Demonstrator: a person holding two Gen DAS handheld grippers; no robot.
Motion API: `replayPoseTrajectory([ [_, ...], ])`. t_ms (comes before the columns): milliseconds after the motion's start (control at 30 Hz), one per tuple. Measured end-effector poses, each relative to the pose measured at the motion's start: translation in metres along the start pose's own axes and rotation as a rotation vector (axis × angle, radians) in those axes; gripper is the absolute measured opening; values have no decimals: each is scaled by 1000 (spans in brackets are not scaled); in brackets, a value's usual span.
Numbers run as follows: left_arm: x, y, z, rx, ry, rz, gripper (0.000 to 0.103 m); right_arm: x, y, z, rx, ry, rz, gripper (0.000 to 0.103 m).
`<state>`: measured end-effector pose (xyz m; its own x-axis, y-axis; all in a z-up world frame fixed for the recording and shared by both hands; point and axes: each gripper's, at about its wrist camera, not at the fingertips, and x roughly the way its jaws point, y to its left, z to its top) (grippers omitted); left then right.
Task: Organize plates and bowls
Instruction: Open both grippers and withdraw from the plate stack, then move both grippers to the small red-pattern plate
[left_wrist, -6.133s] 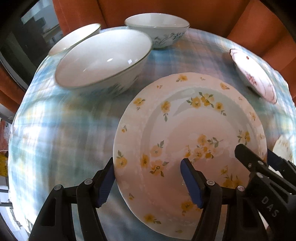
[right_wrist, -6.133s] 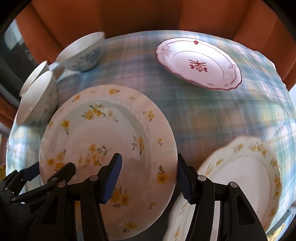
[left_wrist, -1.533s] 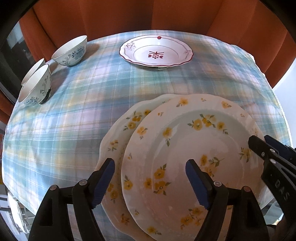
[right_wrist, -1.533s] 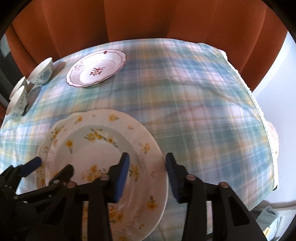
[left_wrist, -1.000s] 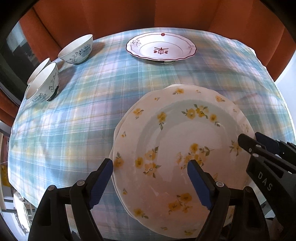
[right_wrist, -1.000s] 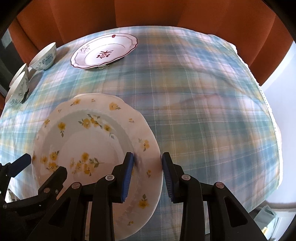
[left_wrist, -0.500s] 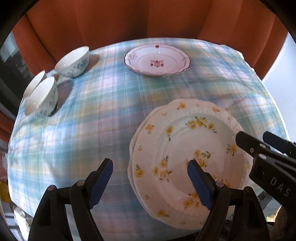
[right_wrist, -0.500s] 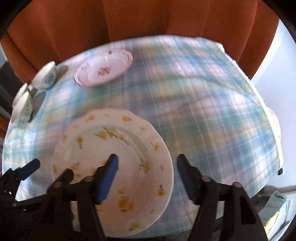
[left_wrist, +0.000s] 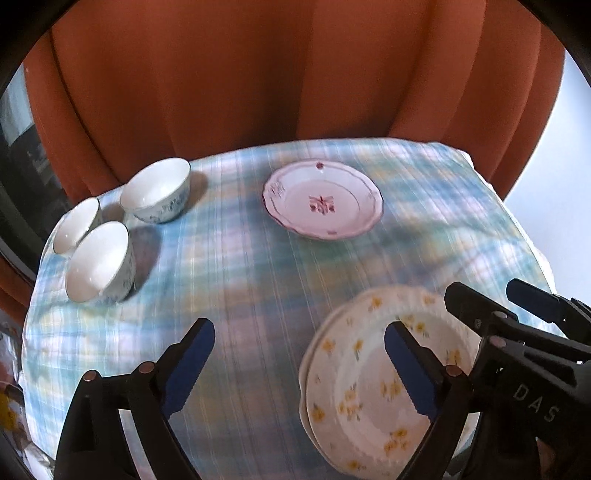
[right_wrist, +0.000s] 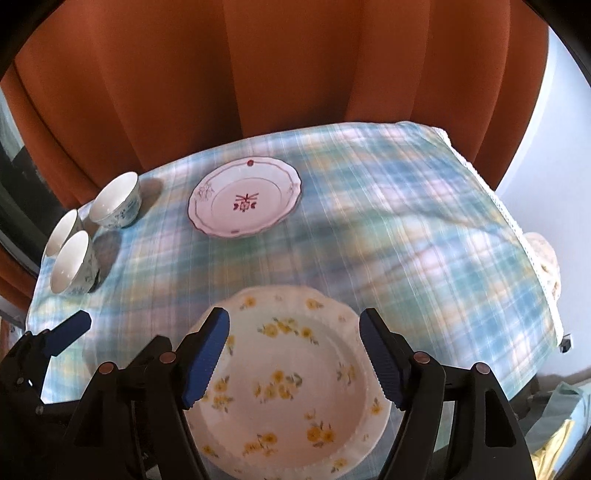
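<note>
Glazed scalloped floral plates (right_wrist: 291, 373) seemingly stacked, plaid cloth (right_wrist: 369, 229), both grippers' jaws opening, empty

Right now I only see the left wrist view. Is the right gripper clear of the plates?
Observer: Yes, the right gripper has its jaws opening, pads off the top plate.
Operator: The plate's right rim is hidden here. Is it okay?
Observer: The rim is whole and lies on the cloth, short of its right edge.
Operator: Anything past that edge?
Observer: Teal and yellow fabric, lower down, off the cloth.
</note>
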<state>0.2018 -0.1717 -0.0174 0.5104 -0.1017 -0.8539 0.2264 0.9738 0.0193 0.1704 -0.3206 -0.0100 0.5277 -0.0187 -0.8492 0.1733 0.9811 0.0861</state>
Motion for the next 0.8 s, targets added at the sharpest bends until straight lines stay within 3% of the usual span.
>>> replayPoseTrajectory([
  [333,21,6,59,-61,-83,65,94,27,4,71,-26,-49,64,76],
  [700,72,8,113,-99,-90,137,93,78,7,139,-90,-82,93,76],
  [800,92,11,120,-113,-76,145,83,101,8,152,-98,-64,82,76],
])
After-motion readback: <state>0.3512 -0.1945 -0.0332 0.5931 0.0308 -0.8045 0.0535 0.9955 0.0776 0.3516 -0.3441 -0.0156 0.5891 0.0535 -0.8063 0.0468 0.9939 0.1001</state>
